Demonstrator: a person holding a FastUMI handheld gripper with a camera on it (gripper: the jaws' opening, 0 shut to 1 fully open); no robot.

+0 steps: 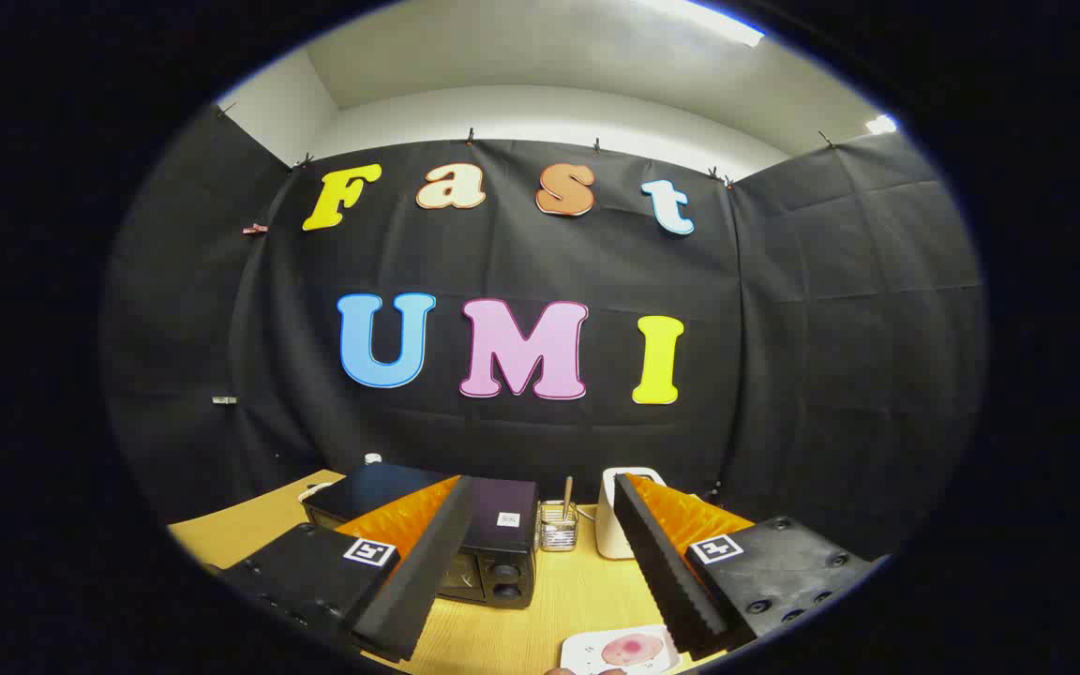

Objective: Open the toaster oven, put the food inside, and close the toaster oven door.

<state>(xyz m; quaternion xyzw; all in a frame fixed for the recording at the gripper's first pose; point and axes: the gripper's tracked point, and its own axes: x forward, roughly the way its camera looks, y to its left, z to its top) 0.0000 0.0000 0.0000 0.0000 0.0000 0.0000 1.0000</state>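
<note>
A black toaster oven (493, 534) stands on the wooden table (240, 530), partly behind my left finger (413, 572); its door looks closed, with two knobs on its right side. A small white plate (587, 652) carrying a pink round piece of food (632, 649) lies near me, just inside my right finger (657, 562). My gripper (540, 497) is held above the table with its fingers wide apart and nothing between them.
A small clear holder with a wooden stick (559, 525) stands right of the oven. Beside it is a white appliance (617, 525). Black cloth walls close the booth behind and at both sides.
</note>
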